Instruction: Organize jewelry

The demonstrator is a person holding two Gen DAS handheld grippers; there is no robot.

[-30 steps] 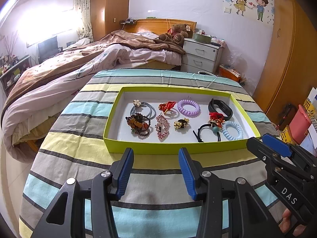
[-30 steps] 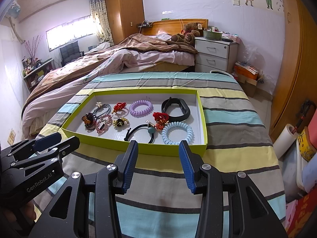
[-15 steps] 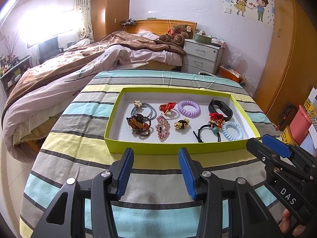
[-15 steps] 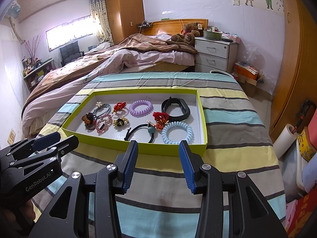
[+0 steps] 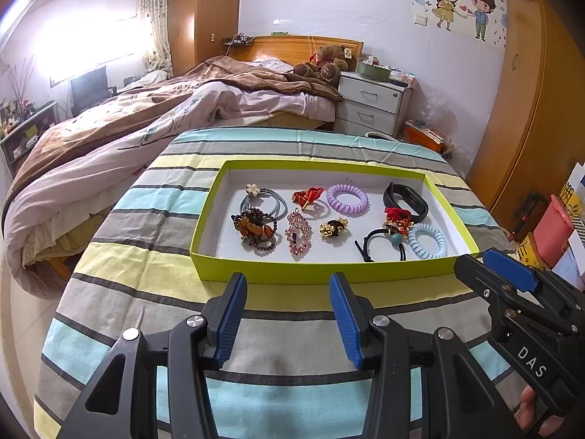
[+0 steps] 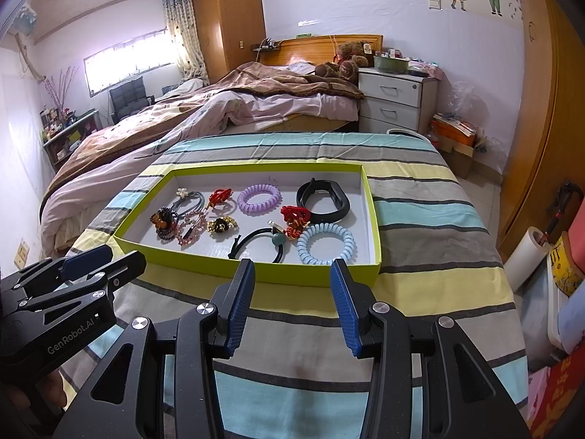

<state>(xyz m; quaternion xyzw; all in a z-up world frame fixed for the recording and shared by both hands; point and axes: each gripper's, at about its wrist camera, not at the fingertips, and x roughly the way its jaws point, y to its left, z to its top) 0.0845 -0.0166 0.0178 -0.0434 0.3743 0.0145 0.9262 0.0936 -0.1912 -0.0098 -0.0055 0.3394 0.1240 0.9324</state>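
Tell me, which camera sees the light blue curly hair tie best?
The right wrist view: the light blue hair tie lies near the camera, just past the open right gripper, its whole ring showing. In the left wrist view it sits off to the right, smaller, still unhidden.

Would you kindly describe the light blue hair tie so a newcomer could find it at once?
Look in the lime-green tray on the striped bedspread, at its near right corner. The light blue hair tie lies there, a spiral coil ring. The other coil ring is purple and lies farther back.
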